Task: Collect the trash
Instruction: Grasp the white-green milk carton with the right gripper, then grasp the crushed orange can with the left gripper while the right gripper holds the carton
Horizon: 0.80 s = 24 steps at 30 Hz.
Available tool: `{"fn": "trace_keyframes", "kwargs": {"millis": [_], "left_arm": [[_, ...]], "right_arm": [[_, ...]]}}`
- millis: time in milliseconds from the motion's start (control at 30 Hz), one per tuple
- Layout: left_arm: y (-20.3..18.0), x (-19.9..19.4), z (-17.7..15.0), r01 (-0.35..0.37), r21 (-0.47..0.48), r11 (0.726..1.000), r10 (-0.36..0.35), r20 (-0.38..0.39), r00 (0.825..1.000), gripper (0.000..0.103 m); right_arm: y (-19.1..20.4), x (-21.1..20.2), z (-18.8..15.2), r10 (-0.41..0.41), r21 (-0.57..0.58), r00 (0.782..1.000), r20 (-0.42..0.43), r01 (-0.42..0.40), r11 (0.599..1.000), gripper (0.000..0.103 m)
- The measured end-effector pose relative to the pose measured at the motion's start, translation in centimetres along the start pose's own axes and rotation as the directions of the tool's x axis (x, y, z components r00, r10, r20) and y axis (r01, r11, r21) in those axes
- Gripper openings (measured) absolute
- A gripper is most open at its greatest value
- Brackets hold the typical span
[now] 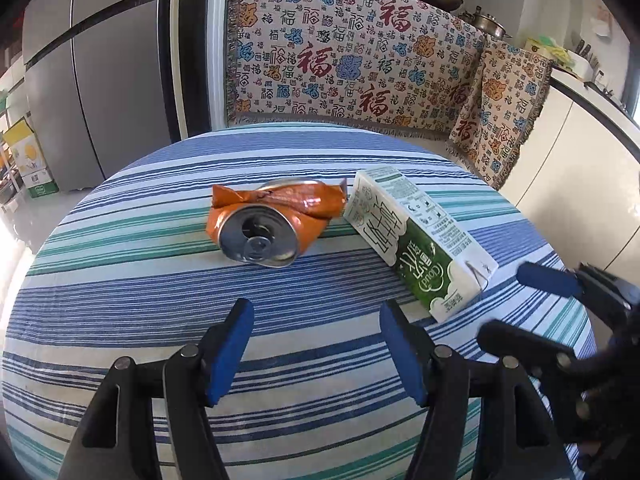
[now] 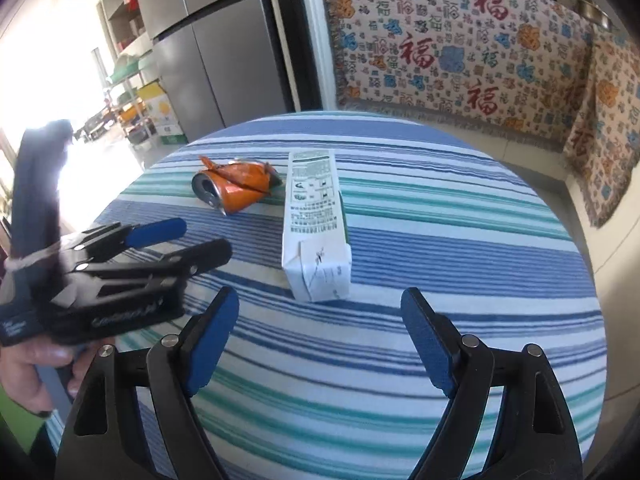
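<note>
On the striped table (image 1: 120, 280), I see a crushed orange can (image 1: 272, 220) beside a green-and-white carton (image 1: 416, 240). My left gripper (image 1: 316, 344) and right gripper (image 2: 320, 340) both hover released, nothing between their blue pads, short of the trash.

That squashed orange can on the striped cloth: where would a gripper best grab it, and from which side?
Probably across the crumpled orange can at its flattened orange middle, behind the round silver lid that faces the left gripper. It lies on its side, so coming down from above with one finger on each side of the body seems easiest. The milk carton lies close on one side, so that finger has less room there.
</note>
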<state>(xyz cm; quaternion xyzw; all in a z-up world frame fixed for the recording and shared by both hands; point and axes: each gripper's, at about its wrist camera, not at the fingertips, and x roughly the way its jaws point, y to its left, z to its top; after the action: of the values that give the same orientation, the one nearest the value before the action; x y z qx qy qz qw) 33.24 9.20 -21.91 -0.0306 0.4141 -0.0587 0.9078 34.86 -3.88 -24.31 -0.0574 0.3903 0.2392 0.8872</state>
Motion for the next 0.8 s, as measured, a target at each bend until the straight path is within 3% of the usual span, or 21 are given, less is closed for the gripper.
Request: {"fn": "trace_keyframes", "kwargs": {"millis": [100,200,233,267,300,433,600,800], "left_arm": [[1.1,0.0,0.0,-0.013,0.029,1.000,0.013,0.003,1.000,0.067],[3.3,0.6,0.3,0.002,-0.026,1.000,-0.002,0.011,1.000,0.067],[4.1,0.9,0.4,0.014,-0.052,0.999,-0.013,0.010,1.000,0.067],[4.7,1.2,0.5,0.022,-0.067,0.998,-0.022,0.008,1.000,0.067],[5.2,1.7,0.7,0.036,-0.076,0.996,-0.036,0.001,0.999,0.067],[5.2,2.3,1.4,0.085,-0.012,0.996,-0.085,-0.004,0.996,0.067],[3.9,2.6,2.5,0.056,0.113,0.992,-0.059,0.022,0.998,0.067],[3.5,4.7,4.7,0.061,0.124,0.990,-0.061,-0.004,0.998,0.067]], "right_arm": [[0.3,2.0,0.6,-0.013,-0.010,0.999,-0.030,0.012,1.000,0.080],[0.4,3.2,0.8,-0.014,0.010,1.000,-0.028,0.014,1.000,0.078],[0.4,3.3,0.9,-0.013,0.015,1.000,-0.028,0.013,1.000,0.070],[0.3,3.6,0.9,-0.008,0.023,0.999,-0.039,0.009,1.000,0.049],[0.2,3.8,0.8,-0.007,0.036,0.998,-0.055,0.009,0.999,0.040],[-0.3,2.2,-0.7,-0.028,0.057,0.998,-0.057,0.031,0.998,0.040],[-1.6,0.1,-2.7,-0.050,0.084,0.997,-0.064,0.055,0.995,0.040],[-1.8,-0.6,-3.5,-0.060,0.075,0.995,-0.075,0.065,0.995,0.040]]}}
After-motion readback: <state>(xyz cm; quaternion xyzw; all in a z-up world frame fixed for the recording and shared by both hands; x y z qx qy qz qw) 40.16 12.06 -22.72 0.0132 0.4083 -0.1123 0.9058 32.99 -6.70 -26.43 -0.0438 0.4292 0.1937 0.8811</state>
